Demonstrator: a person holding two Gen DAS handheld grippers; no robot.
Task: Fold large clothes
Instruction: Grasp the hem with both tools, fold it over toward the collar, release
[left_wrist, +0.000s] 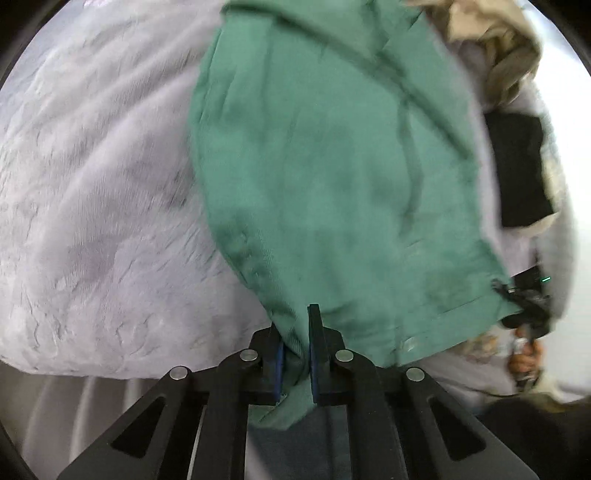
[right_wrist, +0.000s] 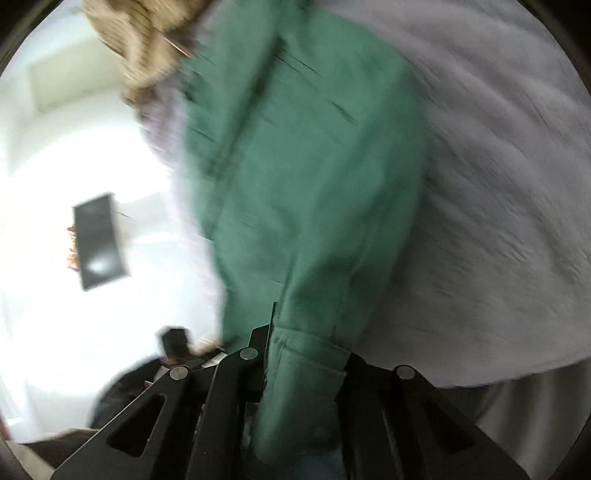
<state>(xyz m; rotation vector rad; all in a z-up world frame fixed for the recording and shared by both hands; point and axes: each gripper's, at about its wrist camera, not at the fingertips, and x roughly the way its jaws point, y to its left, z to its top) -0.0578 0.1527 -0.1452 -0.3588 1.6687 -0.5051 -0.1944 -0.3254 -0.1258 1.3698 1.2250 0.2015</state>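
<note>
A large green garment (left_wrist: 325, 166) hangs stretched over a pale lilac bedspread (left_wrist: 92, 203). My left gripper (left_wrist: 295, 354) is shut on one corner of its hem; the cloth is pinched between the blue pads (left_wrist: 314, 365). My right gripper shows at the right of the left wrist view (left_wrist: 524, 302), holding the other hem corner. In the right wrist view the green garment (right_wrist: 306, 192) drapes over my right gripper (right_wrist: 295, 354), which is shut on the hem; its right finger is hidden under cloth. Both views are blurred.
A heap of beige clothes (left_wrist: 491, 40) lies at the far end of the bed, also in the right wrist view (right_wrist: 147, 40). A black item (left_wrist: 521, 170) lies at the bed's edge. A dark rectangular object (right_wrist: 99, 240) sits on the bright white floor.
</note>
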